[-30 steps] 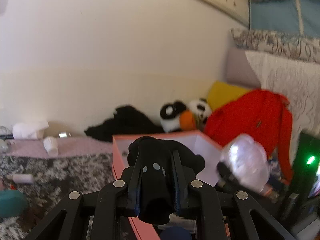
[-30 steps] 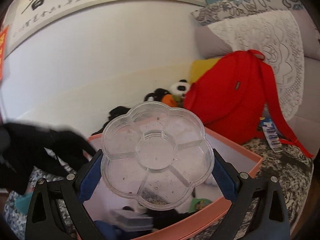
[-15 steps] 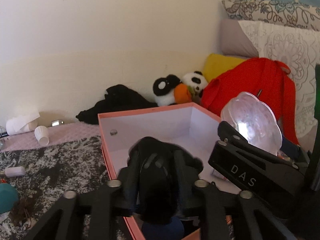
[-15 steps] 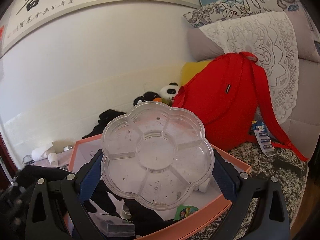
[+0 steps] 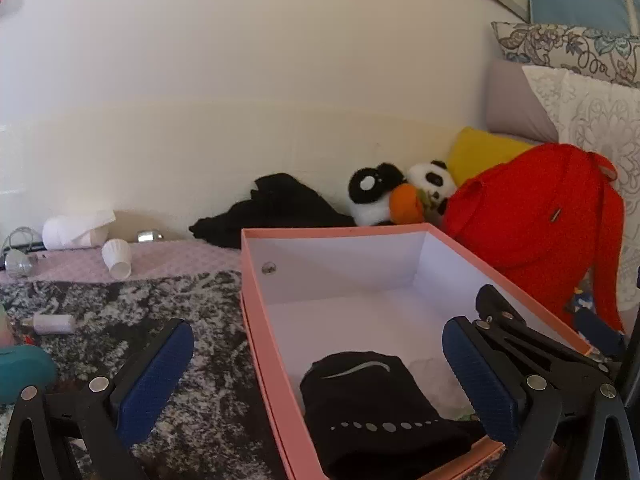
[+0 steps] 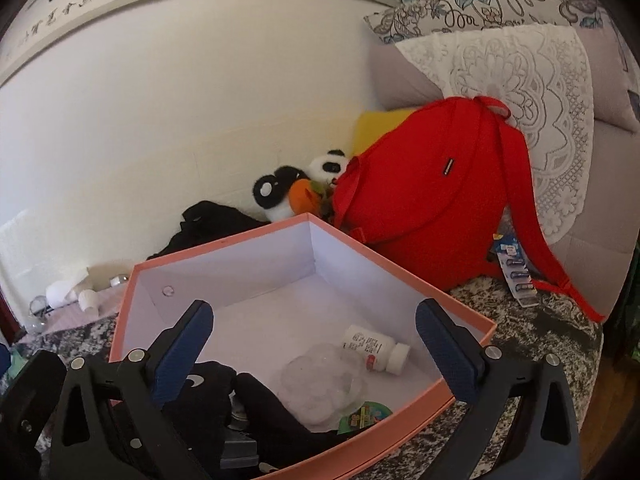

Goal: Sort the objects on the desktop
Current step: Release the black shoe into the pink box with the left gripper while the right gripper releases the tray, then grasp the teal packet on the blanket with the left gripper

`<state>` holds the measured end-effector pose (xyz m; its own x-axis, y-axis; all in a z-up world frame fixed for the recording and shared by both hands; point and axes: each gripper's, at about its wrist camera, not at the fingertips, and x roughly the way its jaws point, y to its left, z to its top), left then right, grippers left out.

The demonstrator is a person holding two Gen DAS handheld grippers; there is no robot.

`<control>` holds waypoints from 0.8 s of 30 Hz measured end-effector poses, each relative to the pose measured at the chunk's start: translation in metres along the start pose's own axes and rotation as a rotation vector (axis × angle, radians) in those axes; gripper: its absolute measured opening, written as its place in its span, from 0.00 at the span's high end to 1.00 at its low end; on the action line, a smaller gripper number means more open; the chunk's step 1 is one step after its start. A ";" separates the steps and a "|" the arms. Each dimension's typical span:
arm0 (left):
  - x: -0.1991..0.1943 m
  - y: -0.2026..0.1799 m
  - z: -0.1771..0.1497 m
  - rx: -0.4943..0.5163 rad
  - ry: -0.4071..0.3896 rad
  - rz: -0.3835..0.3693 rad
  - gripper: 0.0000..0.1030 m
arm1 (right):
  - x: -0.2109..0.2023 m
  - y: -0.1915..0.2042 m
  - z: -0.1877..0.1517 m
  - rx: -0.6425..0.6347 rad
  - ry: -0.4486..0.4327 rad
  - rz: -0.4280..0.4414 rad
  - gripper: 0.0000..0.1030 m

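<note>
A moment ago my left gripper [image 5: 320, 380] was squeezing the black sock [image 5: 372, 408] and my right gripper [image 6: 316, 352] was holding the clear flower tray [image 6: 324, 380]. Now both pairs of fingers are wide apart and hold nothing. The sock lies inside the pink box [image 5: 256, 320], at the near end. The flower tray lies flat on the box floor too, just beside a white pill bottle [image 6: 376, 348] on its side and near a round green sticker thing [image 6: 366, 414]. So I think two more things are sorted into the box. Some small stuff is out on the speckled cloth [image 5: 120, 304] to the left: a little white tube [image 5: 52, 323], a paper cup [image 5: 117, 258] and a teal thing [image 5: 22, 364]. The far half of the box is bare, so there is room to drop more in. The box walls stand up tall, so I must lift my grippers over the rim. The red backpack [image 6: 432, 196] leans close on the right side, so that way is tight.
</note>
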<state>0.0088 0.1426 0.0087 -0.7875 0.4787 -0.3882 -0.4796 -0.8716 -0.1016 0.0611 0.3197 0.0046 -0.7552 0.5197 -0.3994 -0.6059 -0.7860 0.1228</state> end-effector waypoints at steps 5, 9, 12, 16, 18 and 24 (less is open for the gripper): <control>-0.001 0.002 0.000 0.001 -0.006 0.010 0.00 | 0.000 0.003 -0.001 0.000 0.001 0.004 0.00; -0.005 0.007 0.000 -0.012 -0.011 0.026 0.00 | 0.003 0.008 -0.003 -0.008 0.015 0.005 0.00; -0.008 0.012 0.000 -0.022 -0.015 0.039 0.00 | 0.001 0.014 -0.003 0.006 0.017 0.018 0.00; -0.022 0.028 0.000 -0.032 -0.033 0.083 0.00 | -0.011 0.030 -0.004 -0.006 -0.014 0.051 0.00; -0.028 0.042 -0.001 -0.033 -0.033 0.127 0.00 | -0.022 0.043 -0.007 -0.043 -0.048 0.072 0.00; -0.036 0.094 -0.013 -0.057 0.019 0.274 0.00 | -0.051 0.081 -0.017 -0.159 -0.119 0.115 0.00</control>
<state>-0.0033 0.0422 0.0010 -0.8771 0.2226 -0.4257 -0.2268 -0.9731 -0.0415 0.0544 0.2239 0.0194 -0.8471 0.4517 -0.2801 -0.4739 -0.8805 0.0134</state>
